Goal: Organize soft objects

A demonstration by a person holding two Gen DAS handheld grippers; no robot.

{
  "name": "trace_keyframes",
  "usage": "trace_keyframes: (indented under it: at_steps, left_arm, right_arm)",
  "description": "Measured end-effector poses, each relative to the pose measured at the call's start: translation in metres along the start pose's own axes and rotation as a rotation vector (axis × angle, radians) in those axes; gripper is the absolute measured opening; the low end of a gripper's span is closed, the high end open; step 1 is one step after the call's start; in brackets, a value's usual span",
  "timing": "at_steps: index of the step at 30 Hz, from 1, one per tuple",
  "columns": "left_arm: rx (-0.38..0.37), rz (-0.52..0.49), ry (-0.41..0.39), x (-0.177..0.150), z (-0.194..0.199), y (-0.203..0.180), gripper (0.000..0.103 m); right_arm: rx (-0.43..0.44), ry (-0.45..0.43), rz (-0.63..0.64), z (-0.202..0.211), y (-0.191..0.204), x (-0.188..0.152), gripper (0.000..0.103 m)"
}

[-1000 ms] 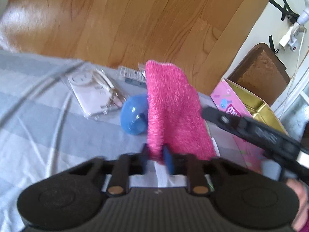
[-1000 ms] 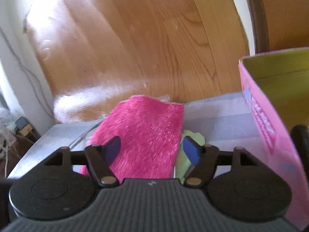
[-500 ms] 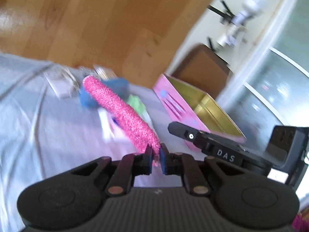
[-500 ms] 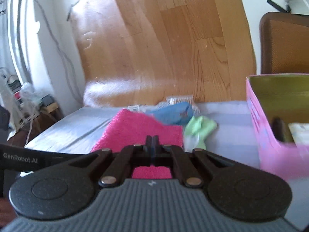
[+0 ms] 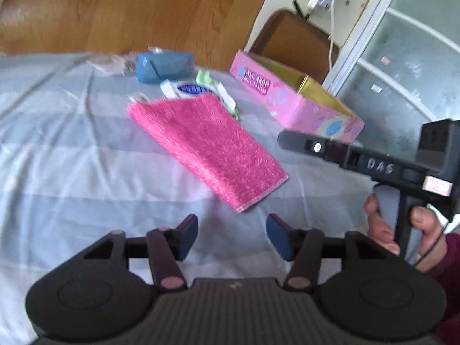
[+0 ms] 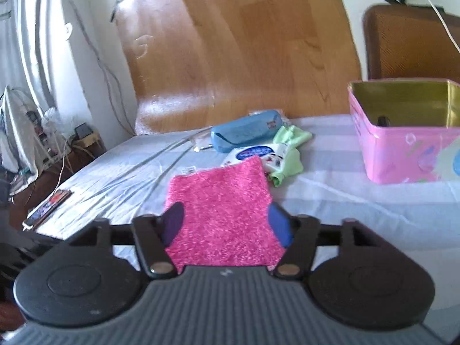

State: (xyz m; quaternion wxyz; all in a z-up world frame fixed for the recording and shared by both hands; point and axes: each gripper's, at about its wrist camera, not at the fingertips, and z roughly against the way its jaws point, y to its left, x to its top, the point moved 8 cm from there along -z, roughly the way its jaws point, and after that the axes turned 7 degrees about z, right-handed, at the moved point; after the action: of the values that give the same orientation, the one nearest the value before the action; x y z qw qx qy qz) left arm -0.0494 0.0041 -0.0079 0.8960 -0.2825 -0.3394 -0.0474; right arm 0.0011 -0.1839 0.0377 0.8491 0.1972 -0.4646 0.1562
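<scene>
A fluffy pink towel (image 5: 207, 146) lies flat, folded, on the striped bed sheet (image 5: 57, 149). It also shows in the right wrist view (image 6: 221, 210). My left gripper (image 5: 232, 237) is open and empty just short of the towel's near corner. My right gripper (image 6: 227, 224) is open, its jaws standing either side of the towel's near end without gripping it. Behind the towel lie a green cloth (image 6: 290, 152), a white wipes pack (image 6: 253, 153) and a blue case (image 6: 247, 132).
A pink box (image 6: 402, 149) with a gold inside stands open at the right, something dark in it. A brown chair (image 5: 293, 43) and a wooden headboard (image 6: 230, 43) stand behind the bed. A phone (image 6: 47, 208) lies at the bed's left edge.
Both grippers were shut on the pink towel half a second ago. Both have opened and drawn back, and the towel now lies flat on the sheet.
</scene>
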Motion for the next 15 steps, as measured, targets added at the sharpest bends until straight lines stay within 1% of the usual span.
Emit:
trace_keyframes:
  at_steps: [1,3,4,6,8,10,12,14,15]
  left_arm:
    - [-0.008,0.018,-0.013,0.0,0.008,0.003,0.059]
    - [-0.026,0.087,-0.032,0.011,0.019,0.013,0.059]
    - [-0.039,0.126,-0.046,0.02,0.022,0.019,0.059]
    - [-0.032,0.179,-0.059,0.035,0.018,0.024,0.059]
    - [-0.022,0.2,-0.063,0.049,0.006,0.026,0.06]
    - [0.0,0.225,-0.038,0.059,-0.015,0.027,0.068]
    - [0.004,0.23,-0.012,0.061,-0.035,0.028,0.068]
    - [0.027,0.213,0.005,0.061,-0.056,0.028,0.06]
    - [0.035,0.209,0.024,0.059,-0.067,0.028,0.037]
  right_arm:
    - [0.003,-0.002,0.017,0.001,0.004,0.001,0.081]
    - [0.006,-0.002,0.055,-0.002,0.011,0.003,0.087]
    - [0.009,-0.001,0.081,-0.005,0.015,0.003,0.088]
    - [0.013,0.006,0.131,-0.011,0.021,-0.001,0.088]
    - [0.012,0.025,0.166,-0.018,0.025,-0.007,0.088]
    - [0.012,0.051,0.188,-0.027,0.028,-0.013,0.089]
    - [0.012,0.075,0.206,-0.035,0.028,-0.017,0.09]
    - [0.007,0.098,0.219,-0.044,0.026,-0.02,0.09]
    - [0.011,0.114,0.217,-0.049,0.025,-0.021,0.092]
